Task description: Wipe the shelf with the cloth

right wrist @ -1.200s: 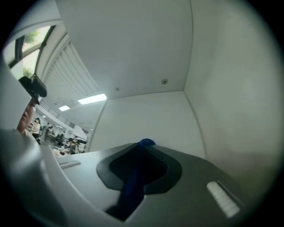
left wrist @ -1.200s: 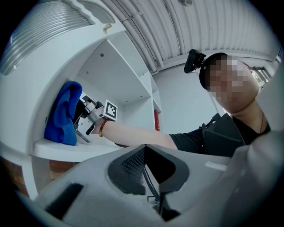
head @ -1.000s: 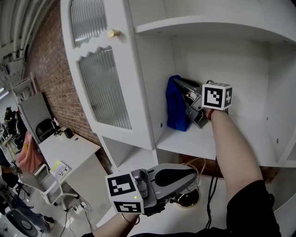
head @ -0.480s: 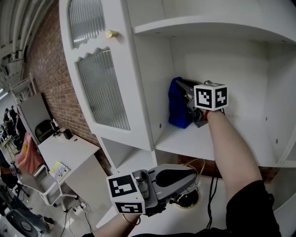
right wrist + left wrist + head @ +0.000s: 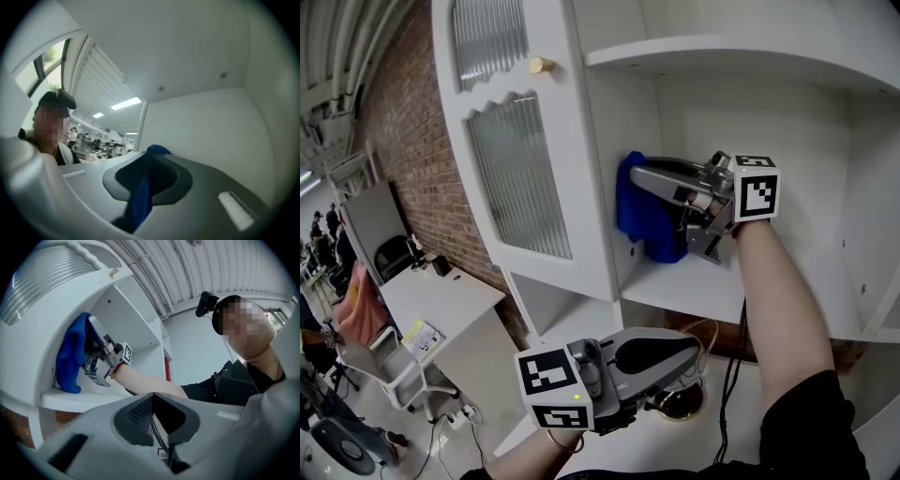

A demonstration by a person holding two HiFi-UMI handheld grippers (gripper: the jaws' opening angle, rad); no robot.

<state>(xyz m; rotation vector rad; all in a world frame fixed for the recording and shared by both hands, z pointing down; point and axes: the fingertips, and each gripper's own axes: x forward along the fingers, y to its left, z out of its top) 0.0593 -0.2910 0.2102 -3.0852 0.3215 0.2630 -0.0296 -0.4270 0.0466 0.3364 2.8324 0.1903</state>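
My right gripper (image 5: pixel 639 178) is shut on a blue cloth (image 5: pixel 645 220), and the cloth lies against the left inner wall of the white cabinet, just above the shelf board (image 5: pixel 694 292). Its lower end hangs down to the board. In the right gripper view the cloth (image 5: pixel 143 192) runs between the jaws of the right gripper (image 5: pixel 152 157), with white shelf walls ahead. Low down, below the shelf, the left gripper (image 5: pixel 686 353) is shut and holds nothing. The left gripper view shows the cloth (image 5: pixel 69 359) and the right gripper (image 5: pixel 93 331) from below, past the left gripper (image 5: pixel 153 401).
The cabinet door (image 5: pixel 520 178), with ribbed glass and a brass knob (image 5: pixel 542 65), stands open at the left. An upper shelf (image 5: pixel 722 52) caps the compartment. Black cables (image 5: pixel 733 361) and a round brass object (image 5: pixel 680 401) lie on the counter below. A white desk (image 5: pixel 441 300) is at the far left.
The right gripper has swung left with the cloth, from the back of the compartment to its left wall. The left gripper has stayed put.
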